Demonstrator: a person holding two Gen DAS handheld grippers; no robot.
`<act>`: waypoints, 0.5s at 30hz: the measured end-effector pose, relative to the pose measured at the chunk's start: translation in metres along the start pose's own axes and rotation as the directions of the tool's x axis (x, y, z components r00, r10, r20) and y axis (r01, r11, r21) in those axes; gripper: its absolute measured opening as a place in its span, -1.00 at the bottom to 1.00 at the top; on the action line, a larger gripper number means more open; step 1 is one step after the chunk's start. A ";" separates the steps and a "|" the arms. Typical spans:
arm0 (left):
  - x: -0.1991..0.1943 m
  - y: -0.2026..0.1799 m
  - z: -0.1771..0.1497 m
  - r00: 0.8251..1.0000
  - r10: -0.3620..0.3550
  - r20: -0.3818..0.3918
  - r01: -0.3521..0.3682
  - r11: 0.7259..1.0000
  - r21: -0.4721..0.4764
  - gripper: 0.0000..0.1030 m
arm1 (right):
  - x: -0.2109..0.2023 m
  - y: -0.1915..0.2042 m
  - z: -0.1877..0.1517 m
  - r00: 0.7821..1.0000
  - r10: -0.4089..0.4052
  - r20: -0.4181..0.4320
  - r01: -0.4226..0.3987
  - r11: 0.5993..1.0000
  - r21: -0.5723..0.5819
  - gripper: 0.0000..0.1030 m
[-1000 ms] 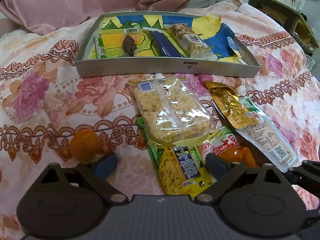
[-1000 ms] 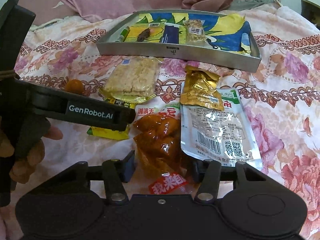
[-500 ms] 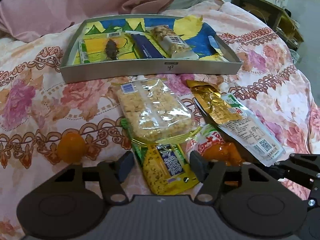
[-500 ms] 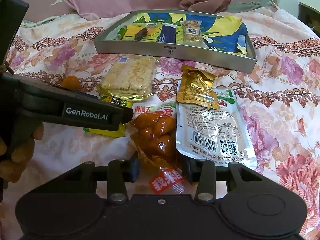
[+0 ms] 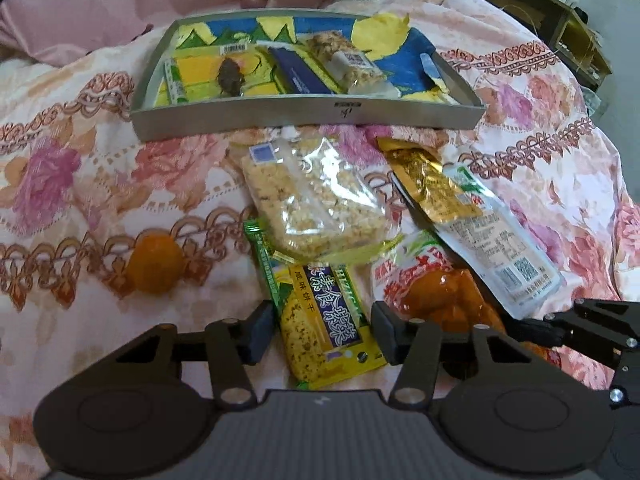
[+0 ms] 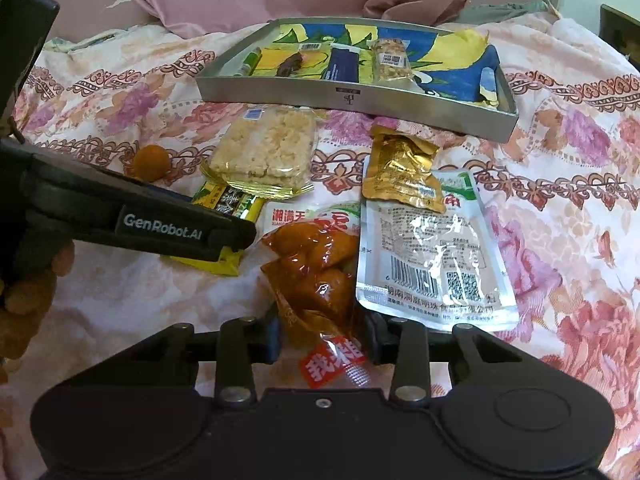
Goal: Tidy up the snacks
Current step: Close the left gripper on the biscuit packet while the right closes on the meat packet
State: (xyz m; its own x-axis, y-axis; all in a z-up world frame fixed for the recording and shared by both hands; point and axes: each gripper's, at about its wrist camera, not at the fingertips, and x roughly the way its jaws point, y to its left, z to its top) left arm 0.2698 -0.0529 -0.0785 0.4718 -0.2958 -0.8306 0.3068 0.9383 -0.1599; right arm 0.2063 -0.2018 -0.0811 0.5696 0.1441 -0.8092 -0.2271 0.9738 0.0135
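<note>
Left gripper (image 5: 323, 326), bottom centre of the left wrist view: jaws about half open and closing, the yellow-green cracker packet (image 5: 320, 312) sits between the pads, which stand at its edges or just off them; can't tell if they press yet. Right gripper (image 6: 323, 338), bottom centre of the right wrist view: jaws narrow, pinched on the near end of the orange snack bag (image 6: 316, 276), its red label sticking out toward the camera. Left view only: the cracker packet's full printed face, with its far end tucked under the clear rice-cake pack (image 5: 316, 200); a dark cabinet (image 5: 560, 28) at upper right; the right gripper's finger at the right edge. Right view only: the left gripper's finger, marked GenRobot.AI, crossing from the left edge over the cracker packet, and the person's fingers (image 6: 24, 292) around its handle at lower left. Both views: metal tray (image 5: 308, 114) at upper centre on the floral bedspread (image 5: 80, 168), already holding several snacks; gold pouch (image 6: 400, 172) overlapping a silver pouch (image 6: 432, 264) right of centre; small orange ball (image 5: 154, 262) at left. Both grippers pitch down toward the bed.
</note>
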 end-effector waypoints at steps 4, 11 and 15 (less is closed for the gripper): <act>-0.009 0.002 -0.010 0.999 -0.006 -0.043 0.005 1.000 -0.027 0.08 | -0.003 0.002 -0.003 1.000 0.020 -0.019 -0.019 1.000 0.014 -0.24; -0.024 0.005 -0.026 0.996 0.004 -0.091 -0.010 0.998 -0.060 0.05 | -0.010 0.002 -0.008 0.998 0.055 -0.041 -0.054 0.998 0.033 -0.19; -0.021 0.006 -0.024 0.996 0.004 -0.092 -0.010 0.997 -0.071 0.11 | -0.011 0.001 -0.009 0.997 0.070 -0.038 -0.068 0.997 0.042 -0.08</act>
State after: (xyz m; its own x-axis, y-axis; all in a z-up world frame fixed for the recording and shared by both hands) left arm 0.2418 -0.0370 -0.0747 0.3954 -0.2746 -0.8765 0.2425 0.9516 -0.1887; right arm 0.1924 -0.2038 -0.0780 0.5216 0.2048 -0.8282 -0.2324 0.9682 0.0930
